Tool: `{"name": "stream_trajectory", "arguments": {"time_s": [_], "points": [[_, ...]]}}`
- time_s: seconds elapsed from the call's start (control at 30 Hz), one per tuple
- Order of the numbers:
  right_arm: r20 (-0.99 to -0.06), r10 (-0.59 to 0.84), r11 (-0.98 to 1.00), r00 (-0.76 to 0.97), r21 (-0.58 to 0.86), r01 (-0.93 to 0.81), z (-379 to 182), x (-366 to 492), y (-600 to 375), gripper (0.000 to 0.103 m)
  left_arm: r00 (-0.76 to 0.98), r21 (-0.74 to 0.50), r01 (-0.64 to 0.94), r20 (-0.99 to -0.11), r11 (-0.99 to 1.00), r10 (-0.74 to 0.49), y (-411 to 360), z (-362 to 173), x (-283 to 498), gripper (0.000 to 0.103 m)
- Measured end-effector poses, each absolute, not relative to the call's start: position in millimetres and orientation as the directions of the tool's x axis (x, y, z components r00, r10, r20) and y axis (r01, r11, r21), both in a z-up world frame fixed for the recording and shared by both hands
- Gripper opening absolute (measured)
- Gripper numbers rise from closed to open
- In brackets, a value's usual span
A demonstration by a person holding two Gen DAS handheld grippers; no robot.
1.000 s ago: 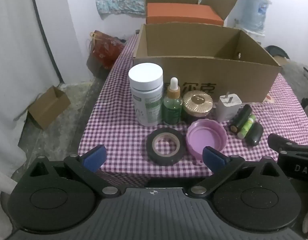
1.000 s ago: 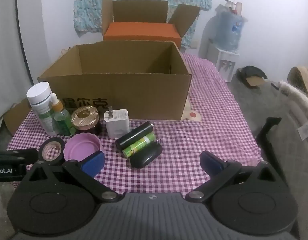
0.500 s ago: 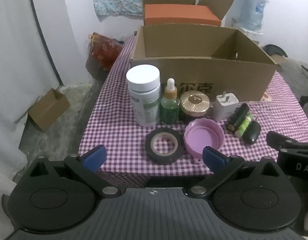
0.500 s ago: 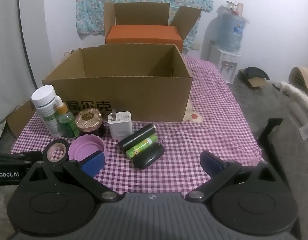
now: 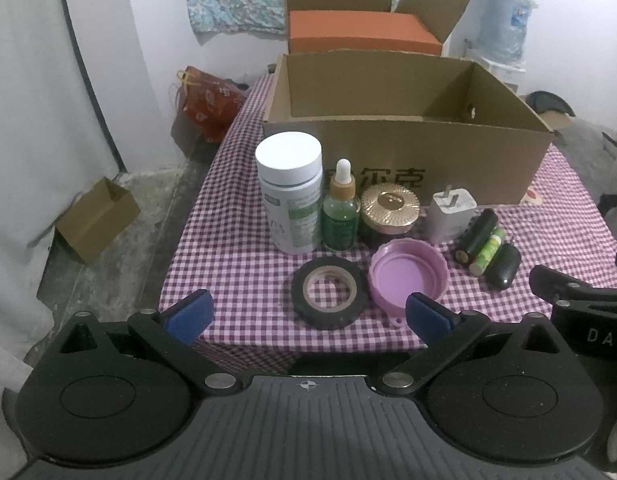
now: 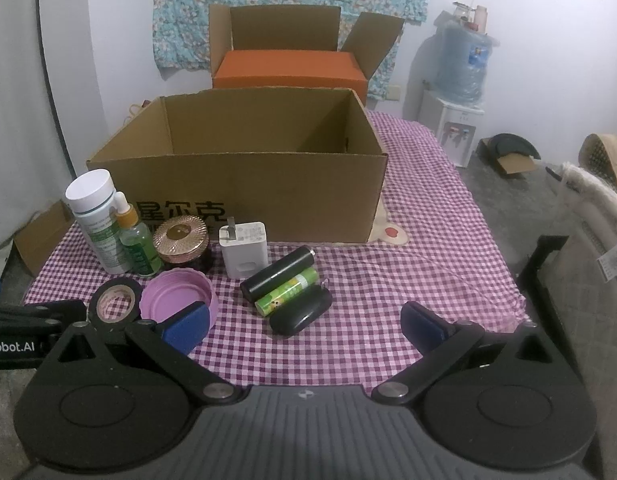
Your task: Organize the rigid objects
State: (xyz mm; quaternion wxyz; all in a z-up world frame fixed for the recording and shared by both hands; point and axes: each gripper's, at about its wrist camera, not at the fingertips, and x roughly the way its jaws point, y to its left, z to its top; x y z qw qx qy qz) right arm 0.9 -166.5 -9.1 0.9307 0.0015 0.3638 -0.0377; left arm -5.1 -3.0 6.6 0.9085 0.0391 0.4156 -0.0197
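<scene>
Here the left gripper (image 5: 308, 314) and right gripper (image 6: 302, 326) both hang with jaws wide apart, holding and touching nothing. At mid-frame, bottles, tape roll (image 5: 329, 298) and pink lid (image 5: 407, 276) sit before the open cardboard box (image 5: 404, 148).

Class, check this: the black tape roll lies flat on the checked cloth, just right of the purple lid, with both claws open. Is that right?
One error: the black tape roll lies just left of the purple lid, as the left wrist view shows. It does lie flat on the checked cloth, and both claws are open.
</scene>
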Motion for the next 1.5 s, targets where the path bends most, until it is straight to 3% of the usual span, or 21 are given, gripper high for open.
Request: {"name": "stream_trajectory", "arguments": {"time_s": [1.5], "points": [[-0.687,-0.075,0.997,0.723,-0.028,0.076,-10.3,5.6,-165.6,0.103,0.652,0.061,0.070,-0.758,0.996,0.001,-2.2,4.2,-2.1,0.103]]}}
